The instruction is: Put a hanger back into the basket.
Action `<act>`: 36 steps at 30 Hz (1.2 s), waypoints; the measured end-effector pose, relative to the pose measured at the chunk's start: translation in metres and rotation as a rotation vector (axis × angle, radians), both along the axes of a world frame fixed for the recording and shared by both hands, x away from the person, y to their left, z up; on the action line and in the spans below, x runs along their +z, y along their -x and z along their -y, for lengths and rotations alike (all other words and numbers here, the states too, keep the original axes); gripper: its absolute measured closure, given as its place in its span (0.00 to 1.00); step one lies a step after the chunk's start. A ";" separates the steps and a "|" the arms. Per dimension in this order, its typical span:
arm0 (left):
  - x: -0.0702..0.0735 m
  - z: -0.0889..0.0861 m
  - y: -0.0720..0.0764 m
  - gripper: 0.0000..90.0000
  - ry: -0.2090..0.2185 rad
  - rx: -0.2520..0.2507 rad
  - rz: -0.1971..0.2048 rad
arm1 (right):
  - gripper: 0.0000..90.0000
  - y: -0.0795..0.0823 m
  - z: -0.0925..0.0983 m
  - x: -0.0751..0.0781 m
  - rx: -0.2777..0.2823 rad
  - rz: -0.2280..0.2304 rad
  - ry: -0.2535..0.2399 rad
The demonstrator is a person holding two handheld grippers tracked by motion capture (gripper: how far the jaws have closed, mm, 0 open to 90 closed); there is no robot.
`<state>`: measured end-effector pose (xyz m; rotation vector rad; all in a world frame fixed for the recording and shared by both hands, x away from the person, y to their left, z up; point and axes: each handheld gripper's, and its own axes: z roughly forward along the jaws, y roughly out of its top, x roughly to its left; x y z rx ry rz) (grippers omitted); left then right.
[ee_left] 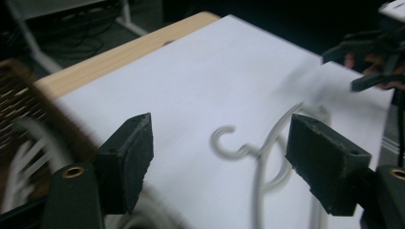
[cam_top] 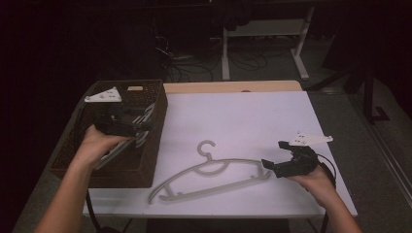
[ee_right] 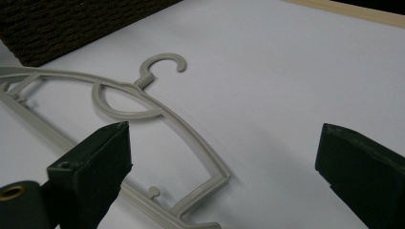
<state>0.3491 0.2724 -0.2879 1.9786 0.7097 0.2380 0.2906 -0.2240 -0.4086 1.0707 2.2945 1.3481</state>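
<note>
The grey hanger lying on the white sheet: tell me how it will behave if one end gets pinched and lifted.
The hanger looks like thin moulded plastic, so it is probably light and fairly stiff. It is long, so lifting it by the end nearest the right tongs would likely let the far end sag or swing. Its smooth bars may slip on the pads.

Two black fingers [ee_right: 90, 169] of the right gripper [ee_right: 222, 176] are seen rising from the bottom edge, set wide apart with nothing pressed between them. A pale grey plastic hanger [ee_right: 157, 117] is laid flat on the white counter [ee_right: 286, 71], its hook [ee_right: 162, 64] pointing to the far side and its right-hand corner lying between the fingers, nearer the left one. A dark woven basket [ee_right: 76, 24] is seen at the far left, well apart from the hanger. A wooden edge [ee_right: 353, 12] is shown at the far right.
</note>
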 end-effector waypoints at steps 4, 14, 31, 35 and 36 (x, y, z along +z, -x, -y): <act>-0.004 0.031 0.002 0.25 0.011 -0.034 0.000 | 0.05 0.001 0.000 0.000 0.006 0.000 0.004; -0.033 0.093 0.009 0.25 -0.009 -0.083 -0.007 | 0.06 0.000 0.000 0.001 0.010 -0.004 0.001; -0.114 0.129 0.031 0.90 -0.186 -0.073 -0.114 | 0.14 0.000 -0.008 -0.005 0.054 -0.027 0.014; -0.130 0.126 0.035 1.00 -0.251 -0.055 -0.157 | 0.14 0.001 -0.008 -0.005 0.053 -0.027 0.012; -0.133 0.125 0.037 1.00 -0.260 -0.055 -0.166 | 0.14 0.001 -0.007 -0.005 0.052 -0.027 0.011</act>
